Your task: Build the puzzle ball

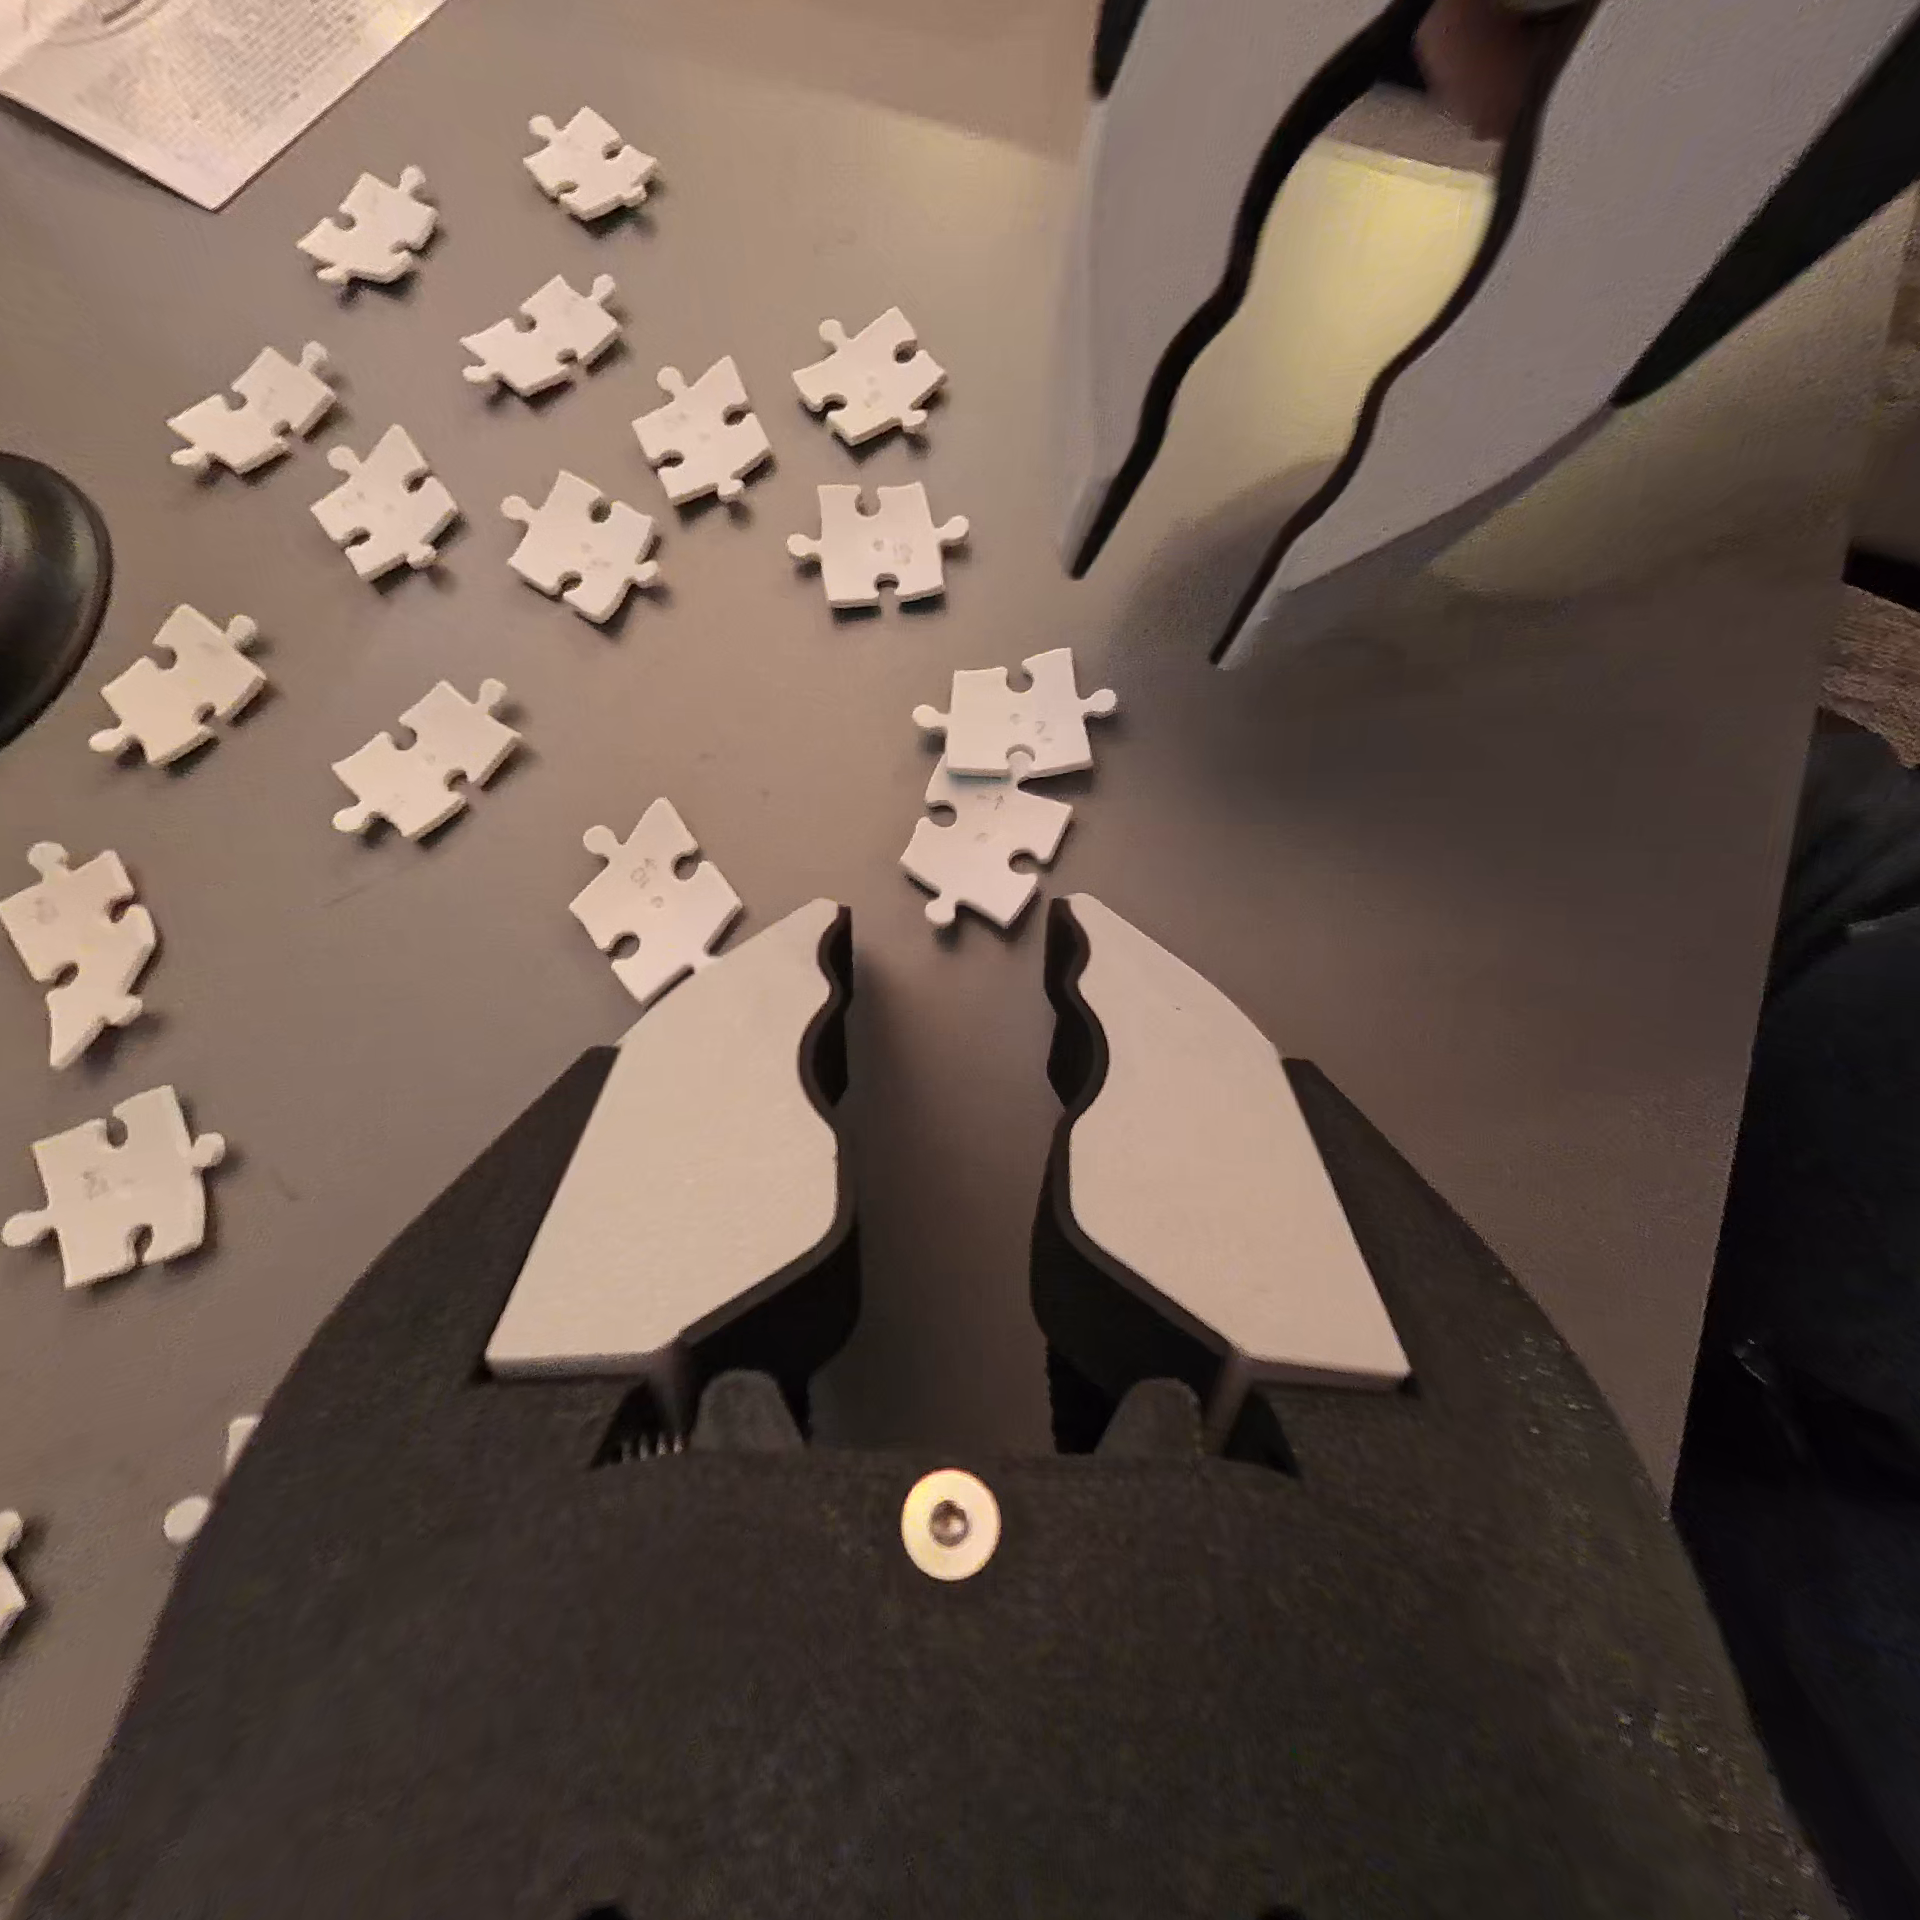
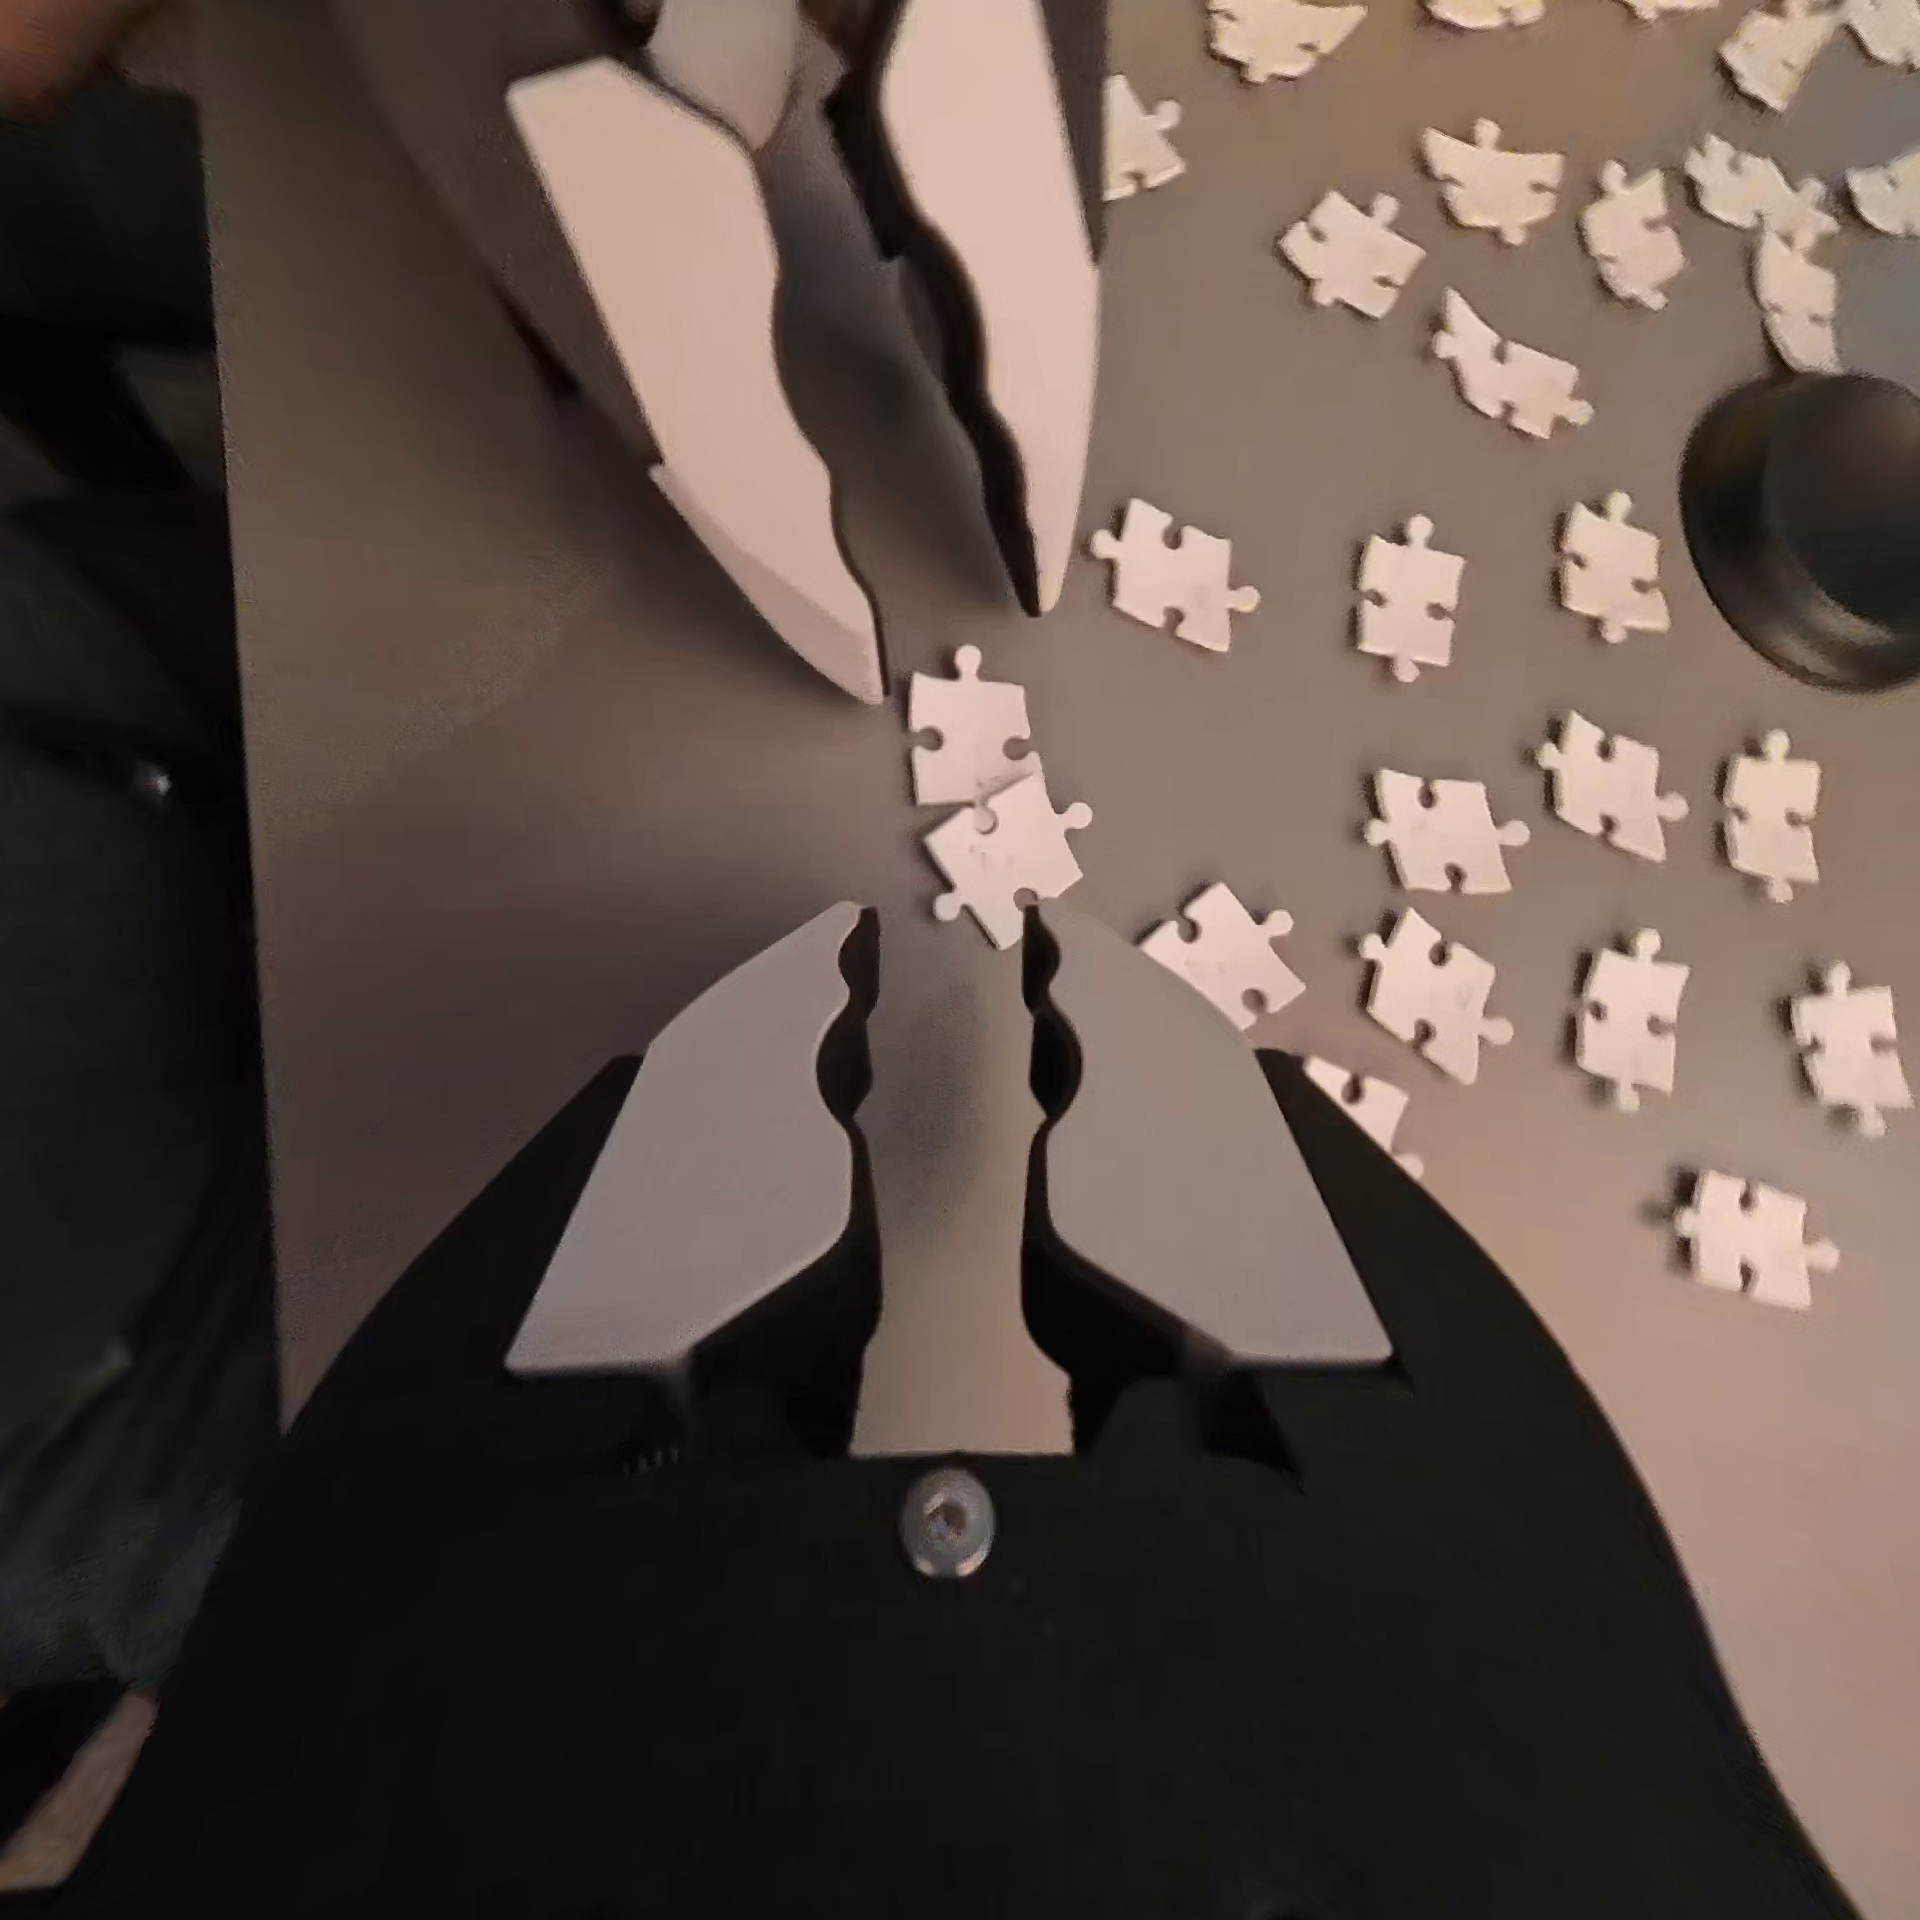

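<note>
Several white puzzle pieces lie face down, scattered over the grey table. Two pieces sit together, one piece overlapping the edge of the other piece; the right wrist view shows the same pair, the first and the second. My left gripper is open and empty, its tips just short of this pair. My right gripper is open and empty on the pair's opposite side. Each gripper shows in the other's view: the right one and the left one.
A black round stand sits at the table's left side, and it also shows in the right wrist view. A printed paper sheet lies at the far left corner. The table edge runs down the right, with a person's dark clothing beyond. The left gripper's tips are roughly 6 cm from the right gripper's.
</note>
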Demonstrator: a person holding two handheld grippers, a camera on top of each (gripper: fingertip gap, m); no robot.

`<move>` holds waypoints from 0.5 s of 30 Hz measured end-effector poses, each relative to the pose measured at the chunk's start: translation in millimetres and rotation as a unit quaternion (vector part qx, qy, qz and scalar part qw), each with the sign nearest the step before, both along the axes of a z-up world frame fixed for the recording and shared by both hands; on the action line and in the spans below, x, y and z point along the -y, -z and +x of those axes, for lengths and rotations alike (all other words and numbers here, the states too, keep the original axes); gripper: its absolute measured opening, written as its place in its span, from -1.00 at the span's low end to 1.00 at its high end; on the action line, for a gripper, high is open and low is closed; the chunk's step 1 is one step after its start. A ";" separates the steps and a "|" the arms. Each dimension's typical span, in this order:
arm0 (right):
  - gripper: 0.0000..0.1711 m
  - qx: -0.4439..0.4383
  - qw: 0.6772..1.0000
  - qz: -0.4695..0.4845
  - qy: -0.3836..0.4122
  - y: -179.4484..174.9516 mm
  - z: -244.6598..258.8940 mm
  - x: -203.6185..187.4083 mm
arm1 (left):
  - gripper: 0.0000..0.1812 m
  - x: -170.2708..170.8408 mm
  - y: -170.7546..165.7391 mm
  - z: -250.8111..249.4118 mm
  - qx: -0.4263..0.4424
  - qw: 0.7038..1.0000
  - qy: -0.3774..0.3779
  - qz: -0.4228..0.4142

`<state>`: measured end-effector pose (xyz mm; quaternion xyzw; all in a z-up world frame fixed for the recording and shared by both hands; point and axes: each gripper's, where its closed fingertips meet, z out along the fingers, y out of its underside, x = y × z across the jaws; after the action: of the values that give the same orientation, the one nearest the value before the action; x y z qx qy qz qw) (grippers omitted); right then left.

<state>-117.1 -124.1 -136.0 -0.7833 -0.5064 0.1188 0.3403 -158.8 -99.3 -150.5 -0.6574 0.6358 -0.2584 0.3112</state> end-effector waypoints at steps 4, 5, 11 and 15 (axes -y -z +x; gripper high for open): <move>-0.68 0.002 0.998 -0.018 -0.060 9.8 0.9 -6.8 | -0.61 -5.4 0.7 5.0 -0.012 1.000 0.011 0.012; -0.68 0.001 0.997 -0.017 -0.073 8.8 -0.2 -9.5 | -0.61 -5.4 0.7 7.1 -0.014 1.000 0.015 0.013; -0.73 -0.020 0.991 -0.029 -0.128 0.3 -10.5 -21.3 | -0.62 -3.1 4.1 15.9 -0.027 0.999 0.031 0.028; -0.76 0.018 0.990 -0.028 -0.139 4.8 -9.8 -25.7 | -0.62 -4.5 3.8 15.2 -0.021 0.999 0.019 0.015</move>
<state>-126.9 -98.4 -140.8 -0.7166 -0.6130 0.1646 0.2892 -143.6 -94.8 -154.3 -0.6459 0.6581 -0.2406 0.3031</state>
